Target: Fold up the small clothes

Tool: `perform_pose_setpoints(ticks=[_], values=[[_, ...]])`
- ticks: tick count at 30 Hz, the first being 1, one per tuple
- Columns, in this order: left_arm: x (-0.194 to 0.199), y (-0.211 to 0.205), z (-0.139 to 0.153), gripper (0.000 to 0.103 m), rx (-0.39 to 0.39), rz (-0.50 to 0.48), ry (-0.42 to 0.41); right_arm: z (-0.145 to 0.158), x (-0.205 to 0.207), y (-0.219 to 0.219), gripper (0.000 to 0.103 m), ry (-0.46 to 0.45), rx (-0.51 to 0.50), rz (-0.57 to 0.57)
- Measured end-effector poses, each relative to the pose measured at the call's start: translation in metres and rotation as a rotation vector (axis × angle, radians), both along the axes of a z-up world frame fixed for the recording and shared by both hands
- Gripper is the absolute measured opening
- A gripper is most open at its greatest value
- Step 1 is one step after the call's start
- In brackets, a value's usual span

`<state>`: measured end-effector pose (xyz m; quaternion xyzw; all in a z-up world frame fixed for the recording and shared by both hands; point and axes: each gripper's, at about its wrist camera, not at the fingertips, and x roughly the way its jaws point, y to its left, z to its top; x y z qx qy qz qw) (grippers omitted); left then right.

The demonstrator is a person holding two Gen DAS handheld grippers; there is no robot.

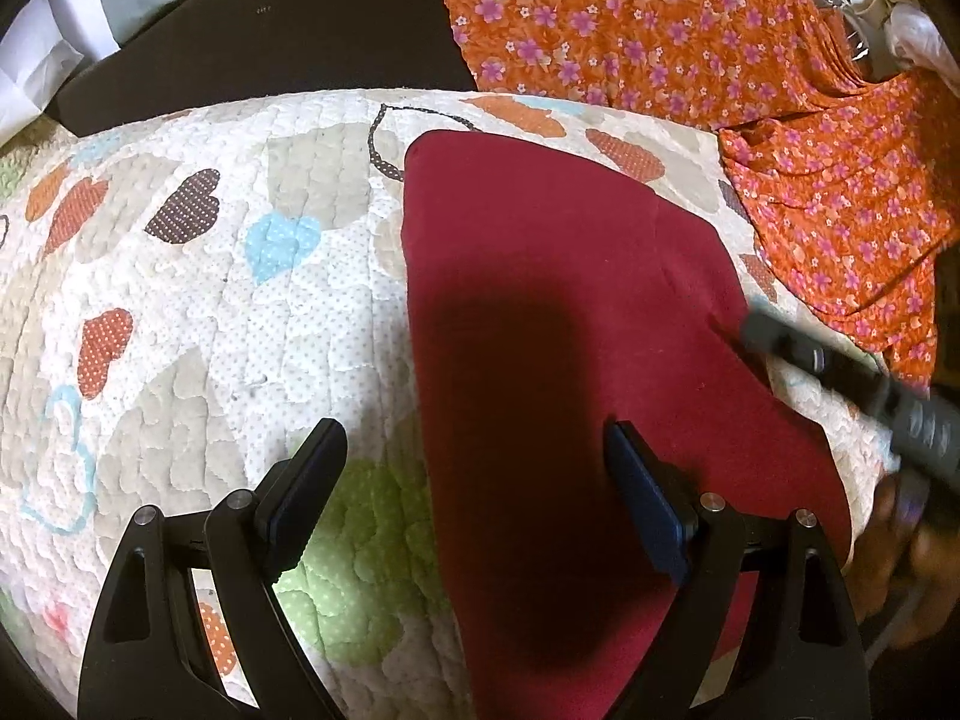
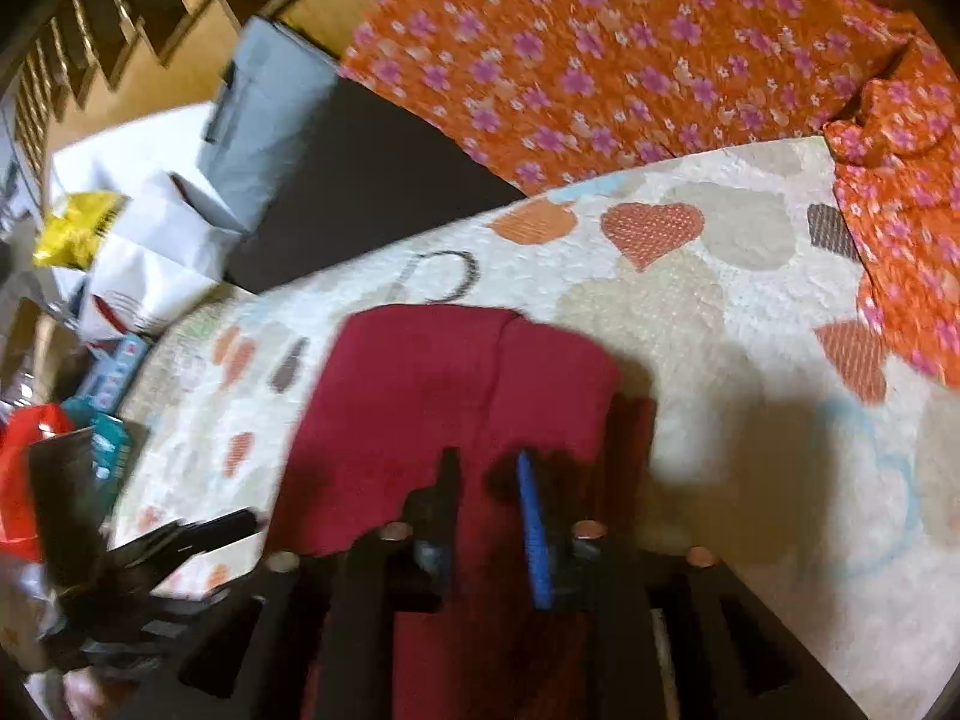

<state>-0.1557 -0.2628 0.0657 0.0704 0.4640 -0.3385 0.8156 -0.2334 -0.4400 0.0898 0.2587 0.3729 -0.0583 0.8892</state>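
Note:
A dark red garment [image 1: 540, 312] lies flat and folded on the heart-patterned quilt [image 1: 198, 300]. My left gripper [image 1: 477, 450] is open and empty, hovering over the garment's near left edge. My right gripper shows blurred in the left wrist view [image 1: 840, 372] at the garment's right edge. In the right wrist view the red garment [image 2: 456, 378] lies under my right gripper [image 2: 489, 468], whose jaws stand a small gap apart above the cloth; motion blur hides whether they pinch any of it. My left gripper [image 2: 180, 534] shows blurred at the lower left.
An orange floral cloth [image 1: 690, 30] lies along the quilt's far and right side, also in the right wrist view [image 2: 600, 48]. A dark surface [image 1: 288, 30] lies beyond the quilt. White bags [image 2: 150, 240], a yellow bag [image 2: 72, 228] and clutter sit far left.

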Motion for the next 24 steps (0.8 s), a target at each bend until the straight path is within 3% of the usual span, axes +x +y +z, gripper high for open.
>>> perform_pose_setpoints(ticks=[5, 8, 11, 12, 13, 20, 24], values=[[0.0, 0.0, 0.0, 0.088, 0.0, -0.001, -0.004, -0.015, -0.005, 0.013, 0.034, 0.041, -0.054, 0.017], [0.001, 0.001, 0.001, 0.088, -0.008, -0.006, 0.0, -0.007, -0.009, 0.017, 0.034, 0.032, -0.072, 0.013], [0.007, 0.007, 0.004, 0.088, -0.055, 0.001, 0.034, -0.001, -0.019, 0.011, 0.035, 0.02, -0.06, -0.026], [0.012, 0.01, 0.005, 0.088, -0.085, 0.011, 0.059, -0.002, -0.024, 0.006, 0.039, 0.021, -0.057, -0.055], [0.015, 0.012, 0.005, 0.088, -0.103, 0.016, 0.078, -0.003, -0.028, 0.002, 0.045, 0.019, -0.05, -0.077], [0.031, 0.015, -0.012, 0.088, -0.15, 0.049, 0.176, -0.037, -0.021, -0.023, 0.047, 0.054, 0.116, -0.073], [0.041, 0.012, -0.026, 0.094, -0.206, 0.048, 0.262, -0.052, -0.012, -0.034, 0.07, 0.078, 0.138, -0.085]])
